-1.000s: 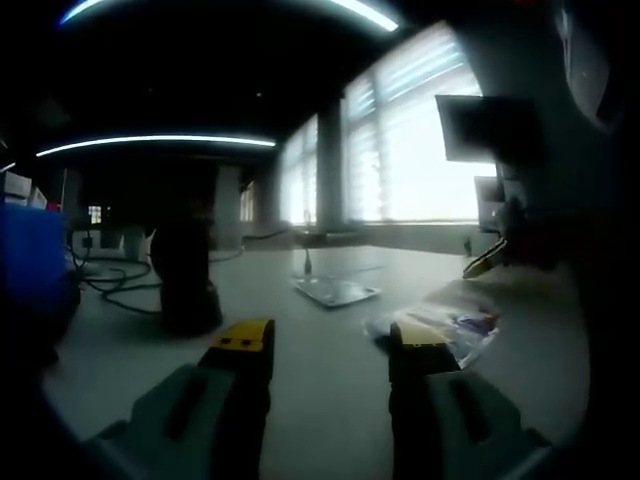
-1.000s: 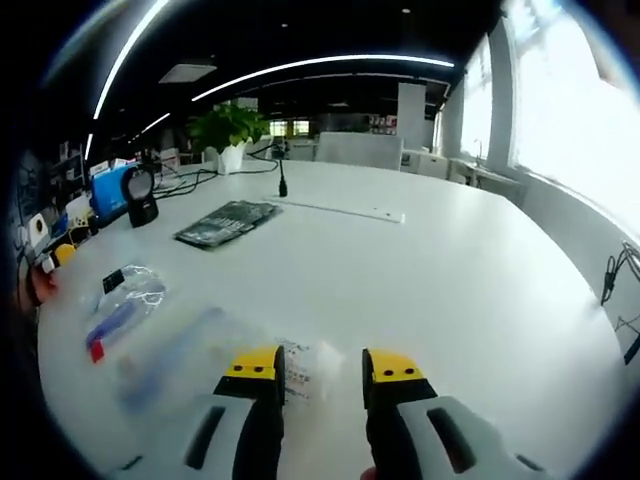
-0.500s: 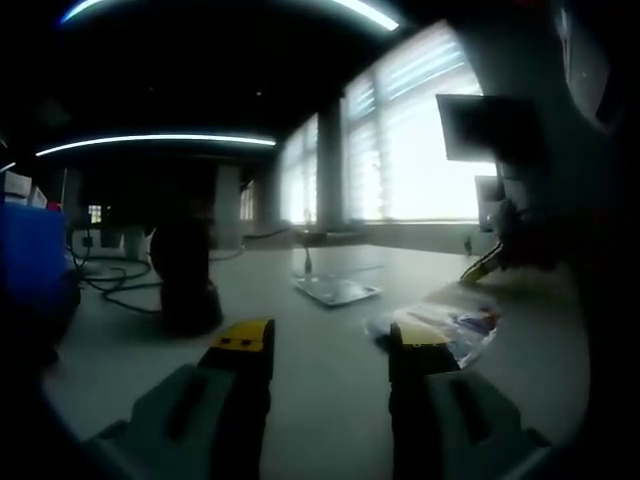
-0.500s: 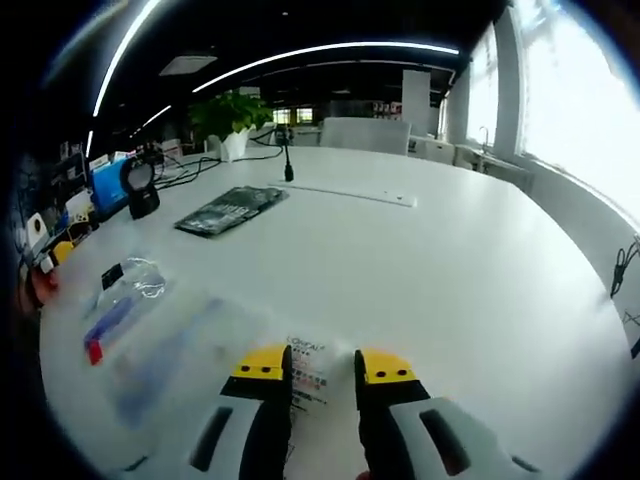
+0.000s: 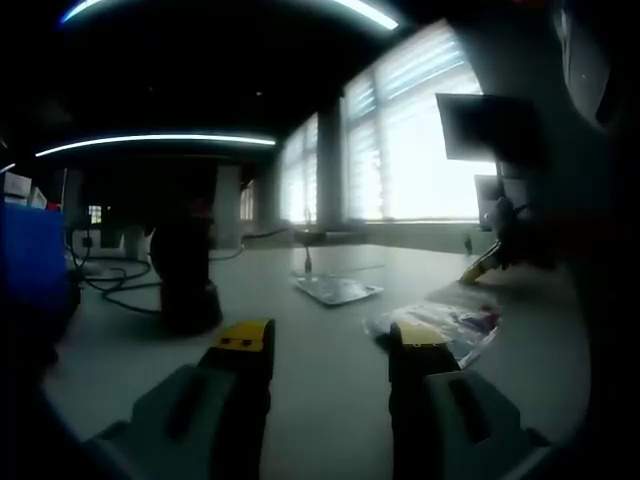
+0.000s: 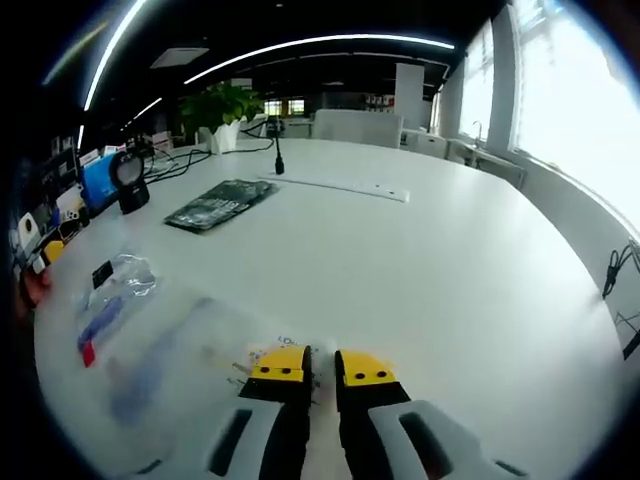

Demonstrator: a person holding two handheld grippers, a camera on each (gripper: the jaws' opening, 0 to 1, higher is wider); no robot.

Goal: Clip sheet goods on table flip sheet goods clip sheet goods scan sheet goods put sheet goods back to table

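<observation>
The right gripper (image 6: pixel 322 368) clamps the clear flat plastic packet (image 6: pixel 190 350) near the white table's (image 6: pixel 450 250) edge for flipping; the left gripper (image 5: pixel 330 345) waits, jaws apart.

Right gripper (image 6: pixel 320 367) low over the white bench (image 6: pixel 450 260), yellow-tipped jaws drawn close on the edge of a clear plastic sheet pack (image 6: pixel 170 345) with a printed label beside the tips. To the left of it, a smaller clear bag (image 6: pixel 112 292) holding blue and red items. Farther back, a dark flat packet (image 6: pixel 220 203), a black scanner stand (image 6: pixel 129 180), a blue box (image 6: pixel 98 176) and a potted plant (image 6: pixel 221 108).
</observation>
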